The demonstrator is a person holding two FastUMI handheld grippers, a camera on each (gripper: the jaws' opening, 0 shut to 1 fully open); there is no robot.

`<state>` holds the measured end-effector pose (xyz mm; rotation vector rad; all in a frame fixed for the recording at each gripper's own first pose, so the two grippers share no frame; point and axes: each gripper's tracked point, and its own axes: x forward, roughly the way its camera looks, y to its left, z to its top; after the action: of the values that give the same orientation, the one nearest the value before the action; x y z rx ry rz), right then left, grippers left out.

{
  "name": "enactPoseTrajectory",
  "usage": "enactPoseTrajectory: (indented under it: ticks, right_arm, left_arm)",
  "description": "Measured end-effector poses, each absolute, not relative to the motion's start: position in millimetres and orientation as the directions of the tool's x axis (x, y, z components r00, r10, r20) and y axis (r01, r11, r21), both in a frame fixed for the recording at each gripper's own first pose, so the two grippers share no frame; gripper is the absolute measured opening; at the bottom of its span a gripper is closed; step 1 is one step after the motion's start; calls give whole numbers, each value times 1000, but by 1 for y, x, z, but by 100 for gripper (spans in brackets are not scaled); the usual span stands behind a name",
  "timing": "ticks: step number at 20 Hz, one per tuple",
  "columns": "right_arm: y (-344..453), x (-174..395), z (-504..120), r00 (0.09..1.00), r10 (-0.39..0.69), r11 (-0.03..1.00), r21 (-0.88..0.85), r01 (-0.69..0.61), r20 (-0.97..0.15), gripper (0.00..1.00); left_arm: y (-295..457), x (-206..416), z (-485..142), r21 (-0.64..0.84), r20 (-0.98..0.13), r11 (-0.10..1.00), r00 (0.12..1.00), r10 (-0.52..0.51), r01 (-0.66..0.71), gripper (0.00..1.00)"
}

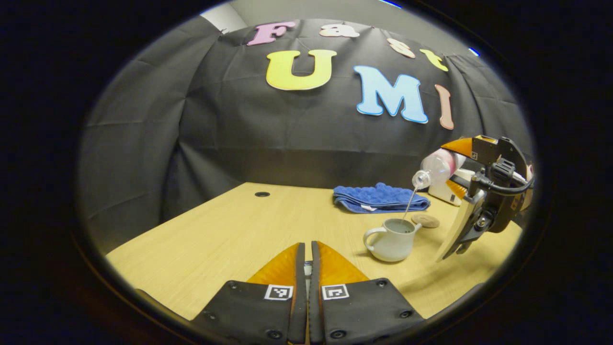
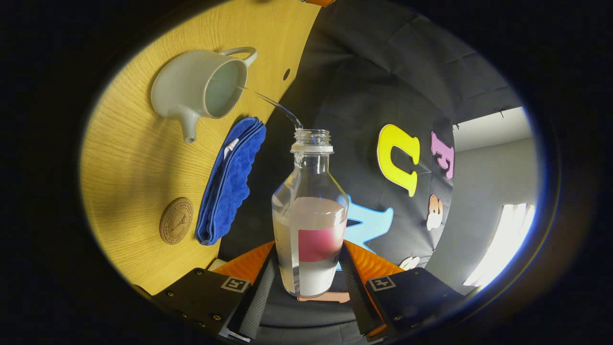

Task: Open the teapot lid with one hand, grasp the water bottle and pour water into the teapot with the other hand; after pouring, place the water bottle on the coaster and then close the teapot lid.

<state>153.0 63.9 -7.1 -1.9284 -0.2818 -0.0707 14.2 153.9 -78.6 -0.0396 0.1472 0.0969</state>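
The pale lidless teapot stands on the wooden table. Above it my right gripper is shut on a clear water bottle with a pink label. The bottle is tipped mouth-down toward the pot. A thin stream of water runs from its mouth into the opening. My left gripper hovers low over the table, left of the teapot. Its fingers are nearly together on a small white piece, the teapot lid, which is mostly hidden.
A round cork coaster lies just behind the teapot. A folded blue towel rests farther back. A white object sits behind the right gripper. A cable hole marks the table's far left.
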Motion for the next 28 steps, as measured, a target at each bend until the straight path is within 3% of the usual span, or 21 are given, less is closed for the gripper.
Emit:
enactPoseTrajectory:
  ticks: [28]
  right_arm:
    - [68, 161, 7, 951, 213, -438, -848, 297, 223, 75]
  left_arm:
    - [153, 15, -79, -29, -150, 995, 985, 86, -92, 9]
